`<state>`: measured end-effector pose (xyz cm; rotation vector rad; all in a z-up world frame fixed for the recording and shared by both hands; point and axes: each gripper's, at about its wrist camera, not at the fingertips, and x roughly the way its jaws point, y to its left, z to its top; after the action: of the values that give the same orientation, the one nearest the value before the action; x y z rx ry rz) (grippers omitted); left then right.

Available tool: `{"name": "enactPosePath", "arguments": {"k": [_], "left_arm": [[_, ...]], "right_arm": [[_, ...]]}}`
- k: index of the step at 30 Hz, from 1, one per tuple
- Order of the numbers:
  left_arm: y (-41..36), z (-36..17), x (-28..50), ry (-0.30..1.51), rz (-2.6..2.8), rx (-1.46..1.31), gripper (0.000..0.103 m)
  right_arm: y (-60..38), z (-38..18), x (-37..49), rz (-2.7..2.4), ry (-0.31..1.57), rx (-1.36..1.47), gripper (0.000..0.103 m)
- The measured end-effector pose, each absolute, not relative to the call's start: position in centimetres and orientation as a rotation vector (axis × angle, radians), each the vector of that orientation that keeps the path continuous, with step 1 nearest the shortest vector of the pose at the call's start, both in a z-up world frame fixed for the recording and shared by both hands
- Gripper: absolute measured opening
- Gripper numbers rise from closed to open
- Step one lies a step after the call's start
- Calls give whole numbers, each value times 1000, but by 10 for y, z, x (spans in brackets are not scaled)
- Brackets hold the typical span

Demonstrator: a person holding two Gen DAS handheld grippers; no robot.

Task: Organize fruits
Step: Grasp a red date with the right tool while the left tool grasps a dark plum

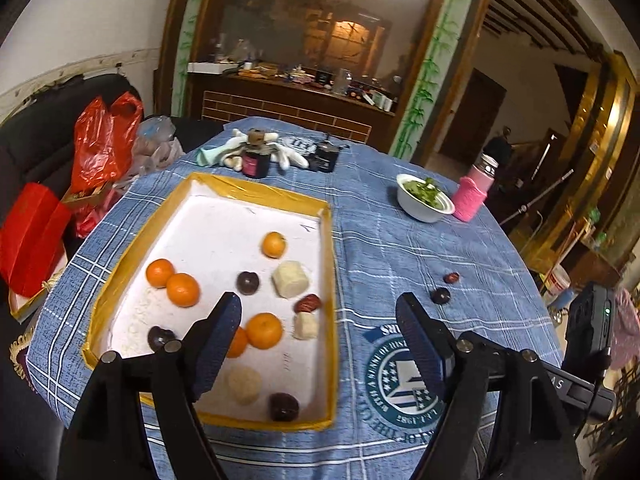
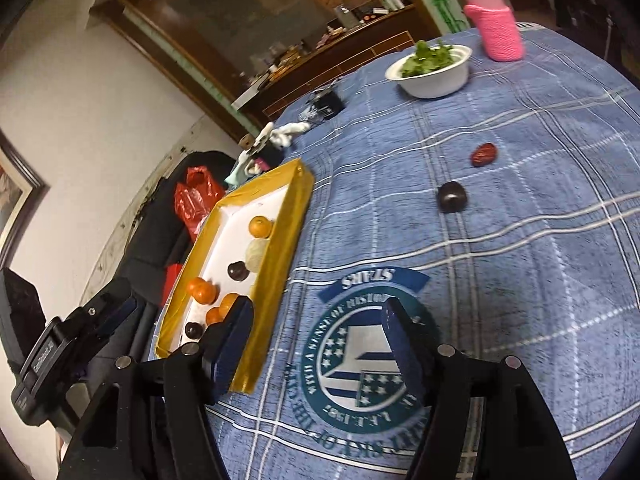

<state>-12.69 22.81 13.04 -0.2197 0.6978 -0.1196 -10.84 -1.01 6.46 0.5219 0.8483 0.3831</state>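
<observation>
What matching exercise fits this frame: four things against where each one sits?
Things:
1. red date
2. white bowl
3. pink bottle
4. lone orange

Places:
A. inside the yellow-rimmed tray
B. beside the bowl, far side of the table
C. on the bare cloth, just beyond the dark round fruit
D. holding green leaves

Pairs: 1-C, 2-D, 3-B, 4-A
</observation>
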Motion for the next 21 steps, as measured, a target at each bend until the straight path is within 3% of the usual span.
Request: {"name": "enactPosePath", "arguments": {"k": [11, 18, 21], "left_arm": [[206, 120, -122, 748, -154, -196, 79], [178, 102, -108, 800, -227, -155, 79], [167, 93, -101, 823, -253, -137, 79]], "right_arm": [[-59, 64, -117, 295, 817, 556, 72], [-92, 67, -70, 154, 839, 418, 72], [-107, 59, -37, 87, 868, 390, 67]]}}
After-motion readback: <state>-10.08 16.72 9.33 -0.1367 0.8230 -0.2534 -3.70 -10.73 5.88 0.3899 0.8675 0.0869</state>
